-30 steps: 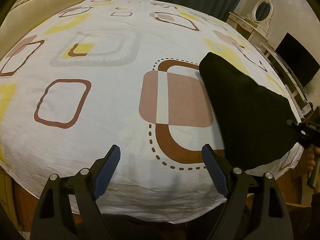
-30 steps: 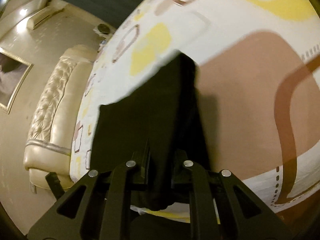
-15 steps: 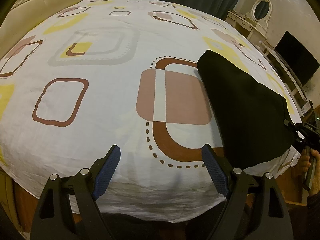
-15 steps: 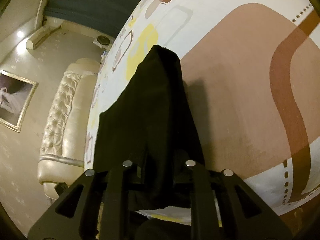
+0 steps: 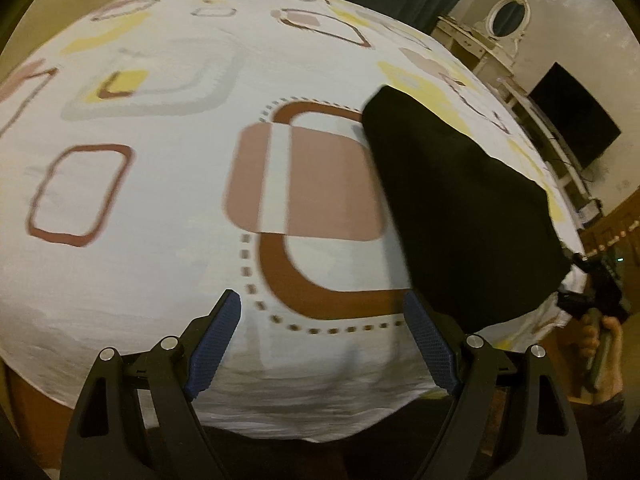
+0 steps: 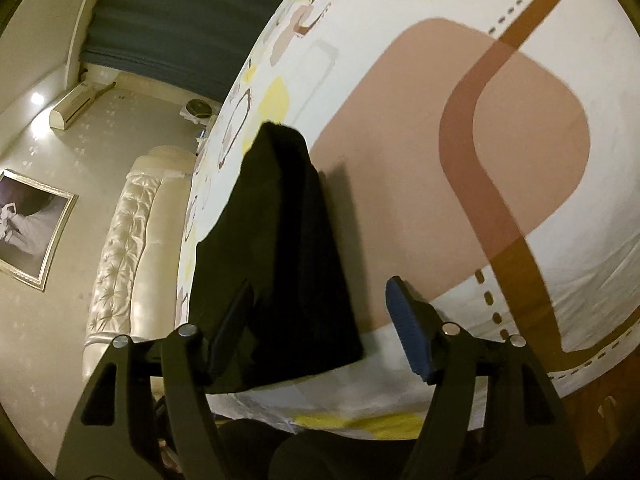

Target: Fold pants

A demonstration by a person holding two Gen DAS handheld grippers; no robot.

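Note:
The black pants (image 5: pixel 460 208) lie folded in a long bundle on the right side of the patterned bed sheet (image 5: pixel 160 240), their near end at the bed's edge. My left gripper (image 5: pixel 322 304) hovers open over the sheet's near edge, to the left of the pants, with nothing between its blue pads. My right gripper (image 6: pixel 320 292) is opening. The near end of the pants (image 6: pixel 288 240) rests between its jaws; the right pad (image 6: pixel 408 332) stands clear of the cloth. In the left wrist view the right gripper (image 5: pixel 592 292) shows at the pants' right corner, held by a hand (image 5: pixel 604 344).
A cream tufted headboard (image 6: pixel 132 240) closes the far end of the bed. Beside the bed stand a white dresser with an oval mirror (image 5: pixel 508 20) and a dark TV screen (image 5: pixel 572 116). Dark curtains (image 6: pixel 180 20) hang behind. A framed picture (image 6: pixel 32 224) hangs on the wall.
My right gripper's jaws went from shut on the pants' end to wide apart, and the bundle settled onto the sheet. The left gripper stayed open and tilted slightly.

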